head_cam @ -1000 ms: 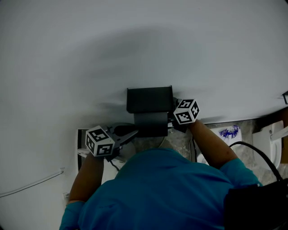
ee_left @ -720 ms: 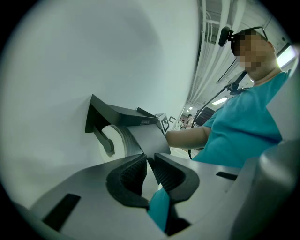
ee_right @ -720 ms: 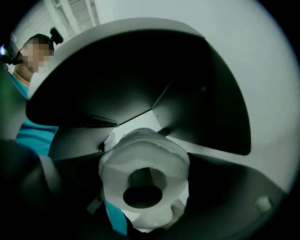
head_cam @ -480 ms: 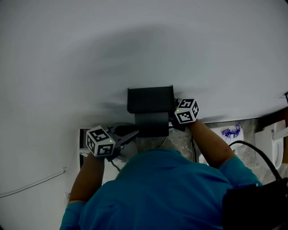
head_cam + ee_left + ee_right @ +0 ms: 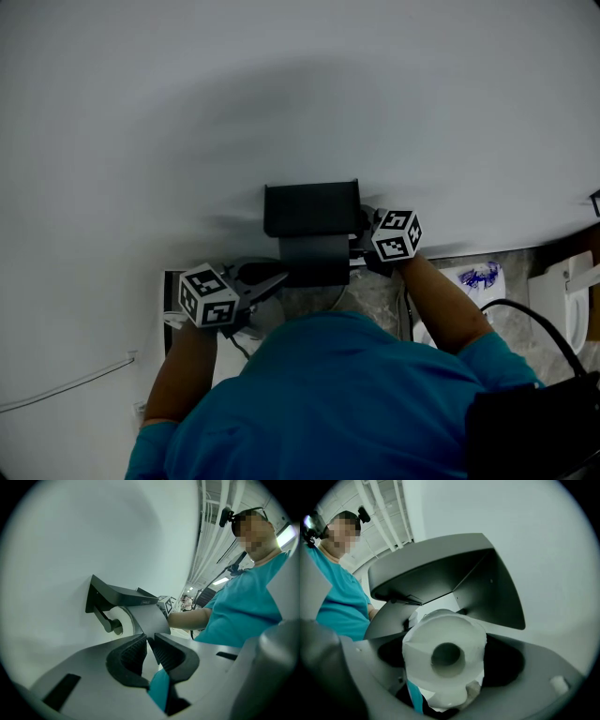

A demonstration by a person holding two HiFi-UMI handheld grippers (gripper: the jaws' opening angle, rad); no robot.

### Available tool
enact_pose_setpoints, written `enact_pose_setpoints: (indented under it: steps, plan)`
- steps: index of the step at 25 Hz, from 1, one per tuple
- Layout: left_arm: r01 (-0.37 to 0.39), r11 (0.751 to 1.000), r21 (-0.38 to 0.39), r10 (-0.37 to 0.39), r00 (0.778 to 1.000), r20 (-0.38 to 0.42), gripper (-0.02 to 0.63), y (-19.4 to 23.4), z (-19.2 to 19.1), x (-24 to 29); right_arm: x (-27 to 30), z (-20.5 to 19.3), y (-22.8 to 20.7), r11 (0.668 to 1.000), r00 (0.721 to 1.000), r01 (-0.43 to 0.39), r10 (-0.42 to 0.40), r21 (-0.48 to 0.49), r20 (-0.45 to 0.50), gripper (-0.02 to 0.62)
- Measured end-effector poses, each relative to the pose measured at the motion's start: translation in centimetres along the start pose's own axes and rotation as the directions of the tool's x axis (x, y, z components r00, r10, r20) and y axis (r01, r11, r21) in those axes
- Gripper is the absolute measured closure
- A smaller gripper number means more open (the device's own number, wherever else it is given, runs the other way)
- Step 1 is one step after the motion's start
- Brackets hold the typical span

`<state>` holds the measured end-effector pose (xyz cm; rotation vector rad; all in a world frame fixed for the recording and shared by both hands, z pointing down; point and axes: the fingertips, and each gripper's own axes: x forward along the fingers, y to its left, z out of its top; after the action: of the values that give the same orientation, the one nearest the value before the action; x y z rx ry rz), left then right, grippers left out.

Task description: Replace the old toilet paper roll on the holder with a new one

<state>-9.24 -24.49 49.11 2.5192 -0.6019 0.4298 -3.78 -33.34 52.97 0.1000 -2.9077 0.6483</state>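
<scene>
A dark holder [image 5: 312, 208] is fixed to the white wall, and its grey cover flap [image 5: 317, 261] hangs in front. In the left gripper view a white toilet paper roll [image 5: 125, 619] sits on the holder's arm under that flap [image 5: 146, 618]. My left gripper [image 5: 149, 645] is shut on the flap's lower corner; its marker cube [image 5: 208, 295] sits left of the holder. My right gripper [image 5: 447, 660] comes in from the holder's right end, jaws wide around the toilet paper roll [image 5: 444, 653], seen end-on with its core hole. The jaws are closing and the roll looks dented between them.
Mottled stone floor [image 5: 375, 295] lies below the wall. A white toilet [image 5: 562, 291] stands at the far right, a white pack with blue print [image 5: 478, 277] beside it. A black cable [image 5: 530, 323] loops over my right shoulder. A thin cord [image 5: 66, 384] runs along the left.
The right gripper's marker cube has shifted slightly to the right beside the holder. The left gripper and the flap have not moved.
</scene>
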Motion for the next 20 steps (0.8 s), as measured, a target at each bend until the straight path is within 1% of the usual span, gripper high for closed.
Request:
enact_pose_setpoints:
  steps: [4, 9, 20]
  plan:
    - [0.002, 1.000, -0.002, -0.002, 1.000, -0.001, 0.551, 0.0, 0.0, 0.2, -0.2, 0.0, -0.2, 1.000, 1.000, 0.014, -0.014, -0.017, -0.021, 0.161]
    - [0.005, 1.000, -0.003, -0.005, 1.000, 0.004, 0.551, 0.0, 0.0, 0.1, -1.1, 0.3, -0.2, 0.997, 0.997, 0.044, -0.048, -0.068, -0.064, 0.162]
    - [0.010, 1.000, -0.001, -0.010, 1.000, 0.001, 0.551, 0.1, 0.0, 0.3, -4.6, -0.2, -1.1, 0.996, 0.996, 0.085, -0.085, -0.018, -0.021, 0.163]
